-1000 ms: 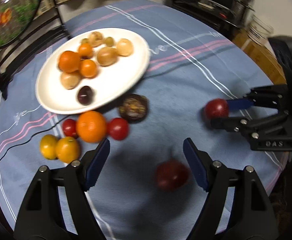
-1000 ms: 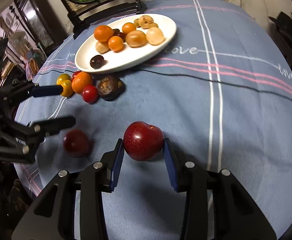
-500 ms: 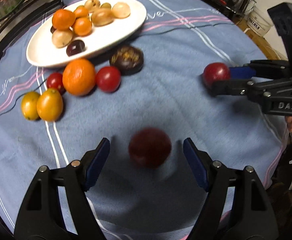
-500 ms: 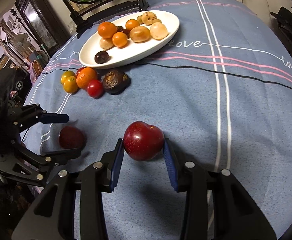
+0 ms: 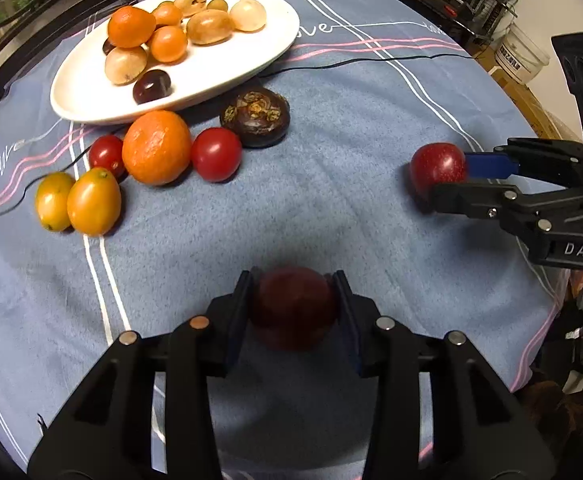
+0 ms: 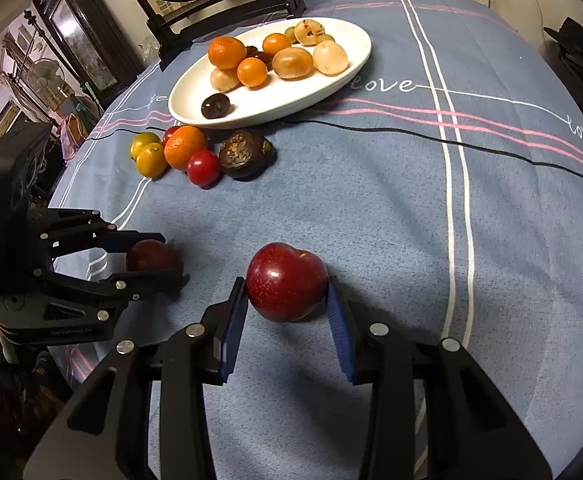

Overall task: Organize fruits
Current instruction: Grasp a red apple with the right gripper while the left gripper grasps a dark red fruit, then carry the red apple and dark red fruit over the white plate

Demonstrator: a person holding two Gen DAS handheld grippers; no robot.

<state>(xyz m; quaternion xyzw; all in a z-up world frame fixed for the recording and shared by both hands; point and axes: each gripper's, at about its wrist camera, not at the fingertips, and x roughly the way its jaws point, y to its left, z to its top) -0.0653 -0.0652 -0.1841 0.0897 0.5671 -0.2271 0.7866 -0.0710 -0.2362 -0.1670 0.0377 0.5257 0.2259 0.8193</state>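
Here both grippers have a round fruit between their blue-padded fingers, and the coming move turns on where the oval white ceramic plate lies from each. The left gripper is clenched on a dark red plum, its pads pressed against both flanks; the plate sits ahead of it and off to its left, beyond the loose cluster of fruit. The right gripper grasps a glossy red plum, one pad touching the fruit's side and the other at most just off it, so the hold looks light; for it too the plate lies ahead and to the left, farther off than for the left gripper. Just short of the plate's near rim lie a large orange mandarin, two red cherry tomatoes, two yellow oval tomatoes and a dark brown mangosteen, all on the blue striped tablecloth. The plate already holds several oranges, pale round fruits and one dark fruit, with bare space along its near right rim. Being roughly spherical, neither plum imposes a long axis on the grip. The left gripper is judged nearer the plate.
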